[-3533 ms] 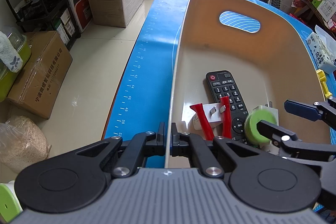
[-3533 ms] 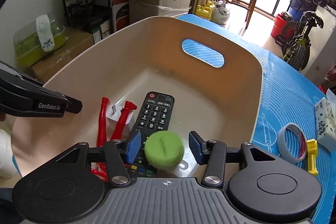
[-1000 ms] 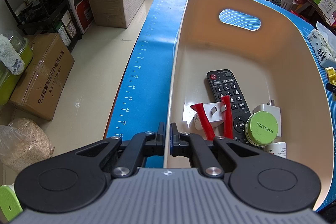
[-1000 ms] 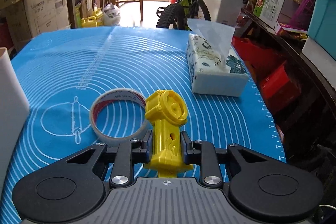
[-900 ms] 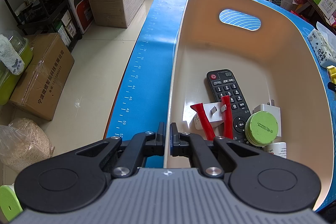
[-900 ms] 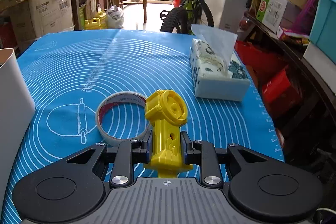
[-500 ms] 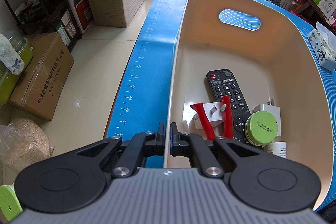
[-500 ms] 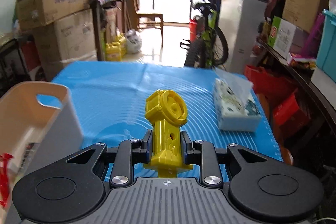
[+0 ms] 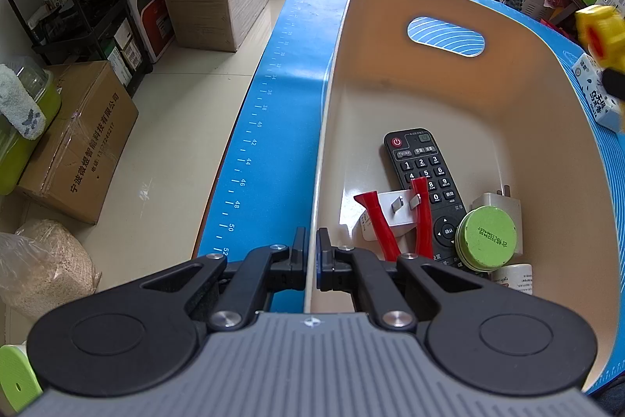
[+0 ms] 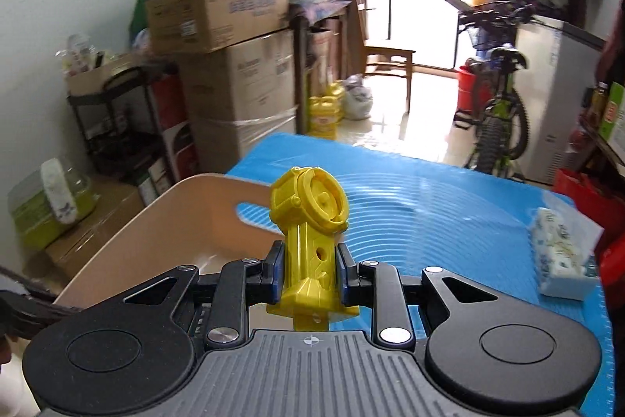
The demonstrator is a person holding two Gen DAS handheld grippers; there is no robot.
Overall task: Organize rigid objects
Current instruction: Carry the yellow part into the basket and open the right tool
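Note:
My right gripper (image 10: 308,266) is shut on a yellow plastic toy (image 10: 308,217), held upright in the air beside the beige bin's (image 10: 187,210) right side; that toy shows blurred at the right edge of the left wrist view (image 9: 599,34). My left gripper (image 9: 311,256) is shut on the near left wall of the beige bin (image 9: 390,38). Inside the bin lie a black remote (image 9: 424,174), red-handled pliers (image 9: 384,225), a white plug adapter (image 9: 496,202) and a green round tin (image 9: 486,237).
The bin stands on a blue mat (image 9: 273,96) whose left edge drops to the floor with cardboard boxes (image 9: 78,143). A tissue pack (image 10: 562,256) lies on the mat at the right. A bicycle (image 10: 496,120) and stacked boxes (image 10: 234,65) stand beyond the table.
My right gripper has lifted the yellow toy off the mat and swung left toward the bin; the tape roll has dropped out of its view. The left gripper has stayed on the bin wall.

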